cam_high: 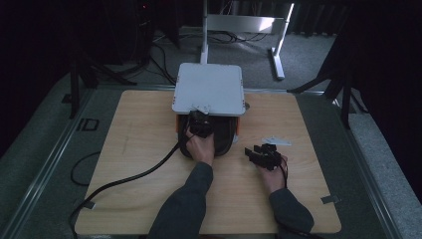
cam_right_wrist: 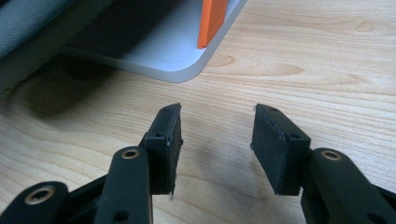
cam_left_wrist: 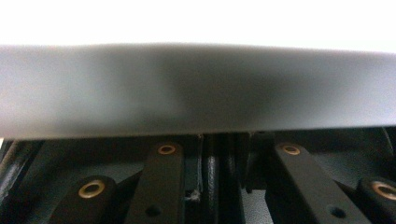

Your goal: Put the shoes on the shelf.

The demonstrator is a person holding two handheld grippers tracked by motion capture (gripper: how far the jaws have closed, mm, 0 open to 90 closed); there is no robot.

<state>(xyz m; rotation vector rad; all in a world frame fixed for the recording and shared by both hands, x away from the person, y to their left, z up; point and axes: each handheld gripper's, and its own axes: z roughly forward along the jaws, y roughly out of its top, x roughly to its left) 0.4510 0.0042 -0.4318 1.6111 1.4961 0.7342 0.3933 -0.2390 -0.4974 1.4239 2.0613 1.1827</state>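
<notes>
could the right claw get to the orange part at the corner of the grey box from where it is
Probably yes: the right claw is open and empty, and bare table lies between it and the orange part of the grey box.

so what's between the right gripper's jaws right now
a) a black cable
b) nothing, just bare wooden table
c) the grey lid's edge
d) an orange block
b, in the right gripper view the right gripper has its jaws apart with only the wooden table showing between them, while the orange part on the grey appliance lies farther off.
</notes>
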